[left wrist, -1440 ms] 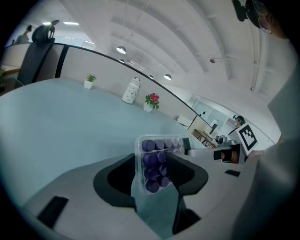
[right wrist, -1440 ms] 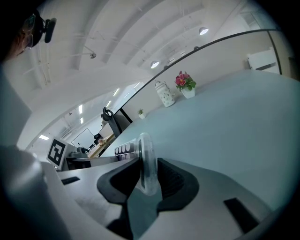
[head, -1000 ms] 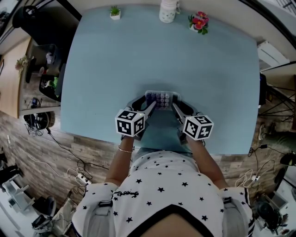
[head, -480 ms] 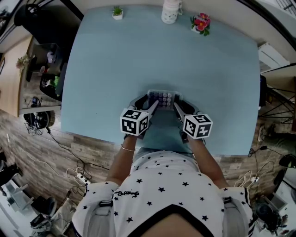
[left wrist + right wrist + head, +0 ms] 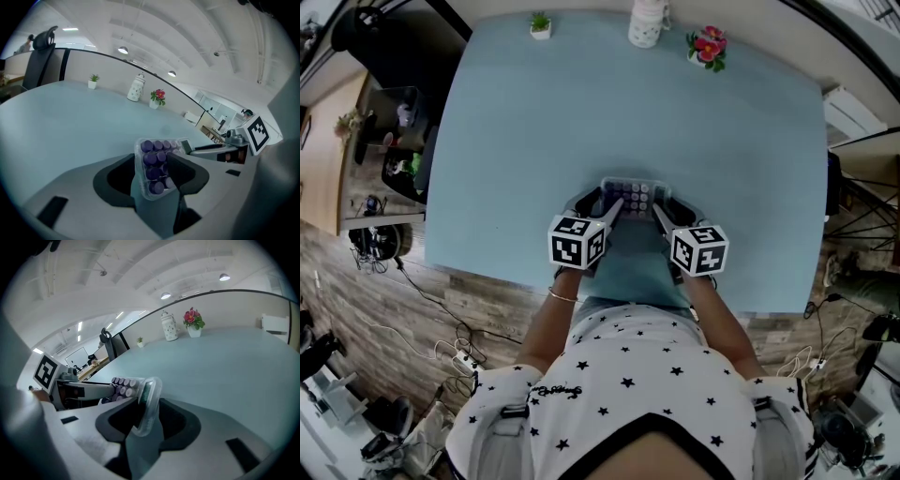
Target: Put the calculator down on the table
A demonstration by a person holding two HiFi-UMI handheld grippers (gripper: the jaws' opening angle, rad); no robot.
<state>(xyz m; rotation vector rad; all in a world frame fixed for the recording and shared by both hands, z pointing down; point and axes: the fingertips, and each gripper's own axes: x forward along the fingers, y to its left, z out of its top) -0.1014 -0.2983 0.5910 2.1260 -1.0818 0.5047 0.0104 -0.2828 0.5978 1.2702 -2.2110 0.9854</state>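
Purple keys under a clear plastic shell mark the calculator [image 5: 631, 197]. It sits near the front edge of the pale blue table [image 5: 534, 141], with one short end inside each pair of tongs. From above it looks down on the tabletop or just over it. The gripper views show it tipped on its long edge, so I cannot tell if it lies flat.

The left tongs [image 5: 598, 204] are spread wide and have just been opening. The calculator's end stands between them, with a dark gap on the key side. The right tongs [image 5: 670, 208] have also been opening. There the calculator shows edge-on between the pads, with space on both sides, so neither pair seems to pinch it.

It is probably light and stiff, a thin slab that won't bend. The glossy shell looks slippery, and the raised keys could give under pressure. The short ends or the plain rim are likely the safest places to hold, not the keypad. Let go while tilted, it may tip over flat with a small clatter.

The tabletop is smooth, matte and bare here. Along its far edge stand a small green plant [image 5: 539, 23], a white jar [image 5: 645, 21] and a pot of red flowers [image 5: 705, 44], all well apart from the calculator. Around the table lie a wood-plank floor [image 5: 356, 281] and loose cables [image 5: 441, 347].
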